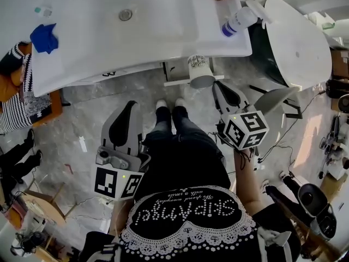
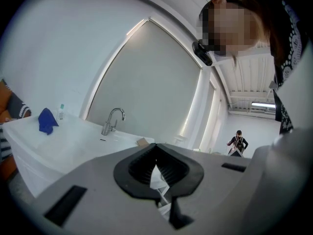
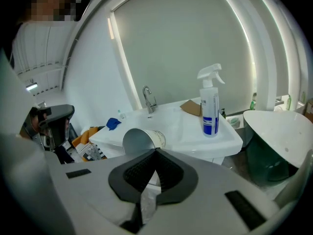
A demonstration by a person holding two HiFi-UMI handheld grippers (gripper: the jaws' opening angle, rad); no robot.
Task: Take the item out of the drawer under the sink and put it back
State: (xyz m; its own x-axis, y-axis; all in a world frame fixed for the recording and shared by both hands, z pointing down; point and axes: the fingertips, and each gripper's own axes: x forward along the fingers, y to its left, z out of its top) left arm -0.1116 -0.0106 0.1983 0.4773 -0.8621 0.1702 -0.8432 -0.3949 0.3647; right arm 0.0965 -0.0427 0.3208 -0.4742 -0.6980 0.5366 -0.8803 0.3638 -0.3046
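Looking along the right hand-held gripper, we see the paper cup tipped on its side at the jaw tips. Its mouth is turned toward us and shows a grey inner wall, and the jaws are closed tight on its edge. Only our head view shows the cup hanging just in front of the sink's near edge, above the floor. The left hand-held gripper, jaws together and holding nothing, sits well left of the cup. On the sink, a spray bottle stands at the right and a blue cloth lies at the left.
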